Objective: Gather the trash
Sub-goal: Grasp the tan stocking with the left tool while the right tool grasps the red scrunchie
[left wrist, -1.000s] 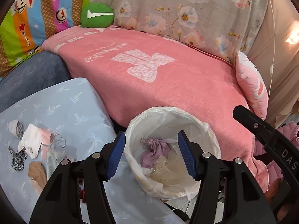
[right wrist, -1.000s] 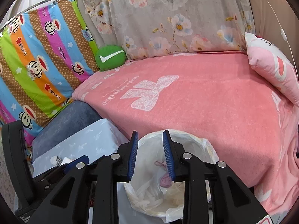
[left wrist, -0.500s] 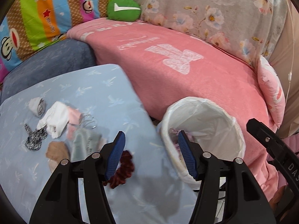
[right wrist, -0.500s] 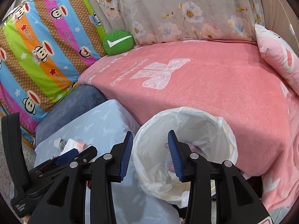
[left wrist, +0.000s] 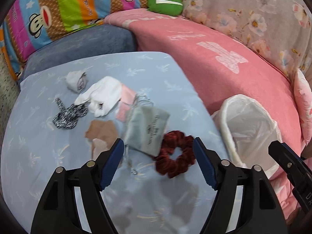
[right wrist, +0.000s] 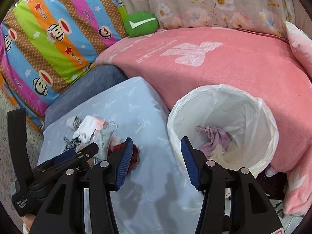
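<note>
A white-lined trash bin (left wrist: 251, 128) (right wrist: 222, 105) stands by the blue table (left wrist: 58, 156), holding a purple rag (right wrist: 214, 138). On the table lie a dark red scrunchie (left wrist: 175, 154), a grey pouch (left wrist: 148, 128), a white sock (left wrist: 103, 95), a black-and-white piece (left wrist: 68, 115), a tan piece (left wrist: 101, 132) and a small grey roll (left wrist: 77, 81). My left gripper (left wrist: 159, 163) is open and empty just above the scrunchie and pouch. My right gripper (right wrist: 155, 159) is open and empty between the table and the bin.
A pink blanket (right wrist: 224, 64) covers the sofa behind the bin. A striped cartoon cushion (right wrist: 48, 39), a green ball cushion (right wrist: 141, 24) and a floral cover (right wrist: 214, 5) stand at the back. A pink pillow (left wrist: 302, 101) lies at the right.
My left gripper has swung left from over the bin to over the table's items. My right gripper has opened wider and shifted left off the bin.
</note>
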The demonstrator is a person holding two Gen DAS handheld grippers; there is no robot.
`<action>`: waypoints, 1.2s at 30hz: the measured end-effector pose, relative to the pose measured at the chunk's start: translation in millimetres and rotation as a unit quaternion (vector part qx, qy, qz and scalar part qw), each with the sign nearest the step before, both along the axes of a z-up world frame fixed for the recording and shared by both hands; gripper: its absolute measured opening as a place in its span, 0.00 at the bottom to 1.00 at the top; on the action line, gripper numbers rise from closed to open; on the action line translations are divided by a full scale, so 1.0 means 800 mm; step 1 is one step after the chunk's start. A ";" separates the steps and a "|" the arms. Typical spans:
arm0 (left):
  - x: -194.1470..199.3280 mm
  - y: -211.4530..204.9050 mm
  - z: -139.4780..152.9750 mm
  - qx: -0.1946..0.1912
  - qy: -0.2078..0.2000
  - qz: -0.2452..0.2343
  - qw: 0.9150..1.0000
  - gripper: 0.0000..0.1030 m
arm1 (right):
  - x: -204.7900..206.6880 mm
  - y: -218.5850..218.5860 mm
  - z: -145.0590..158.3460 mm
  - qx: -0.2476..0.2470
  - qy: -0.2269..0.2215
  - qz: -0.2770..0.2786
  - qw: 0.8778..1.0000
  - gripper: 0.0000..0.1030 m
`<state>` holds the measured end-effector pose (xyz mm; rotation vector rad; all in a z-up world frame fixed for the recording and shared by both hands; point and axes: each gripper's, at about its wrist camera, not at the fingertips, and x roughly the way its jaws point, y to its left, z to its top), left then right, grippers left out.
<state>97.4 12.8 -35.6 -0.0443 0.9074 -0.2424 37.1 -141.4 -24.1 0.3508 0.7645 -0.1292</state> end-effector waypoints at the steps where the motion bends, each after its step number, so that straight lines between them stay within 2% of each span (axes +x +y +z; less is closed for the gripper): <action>1: -0.002 0.006 -0.003 0.001 0.001 0.005 1.000 0.70 | 0.001 0.004 -0.003 -0.001 0.003 0.003 1.000 0.49; 4: -0.001 0.027 -0.012 0.003 0.006 0.023 1.000 0.74 | 0.005 0.016 -0.012 -0.002 0.013 0.011 1.000 0.49; 16: 0.007 0.089 -0.056 -0.003 0.047 0.074 0.996 0.74 | 0.030 0.057 -0.060 0.003 0.053 0.036 0.998 0.49; 30: 0.022 0.108 -0.071 -0.029 0.056 0.080 0.995 0.73 | 0.085 0.070 -0.100 0.003 0.077 0.030 0.997 0.49; 33: 0.023 0.105 -0.073 -0.034 0.058 0.072 0.995 0.67 | 0.091 0.071 -0.108 0.006 0.084 0.026 0.996 0.49; 36: 0.026 0.106 -0.078 -0.049 0.072 0.063 0.994 0.56 | 0.093 0.073 -0.117 0.007 0.089 0.023 0.996 0.49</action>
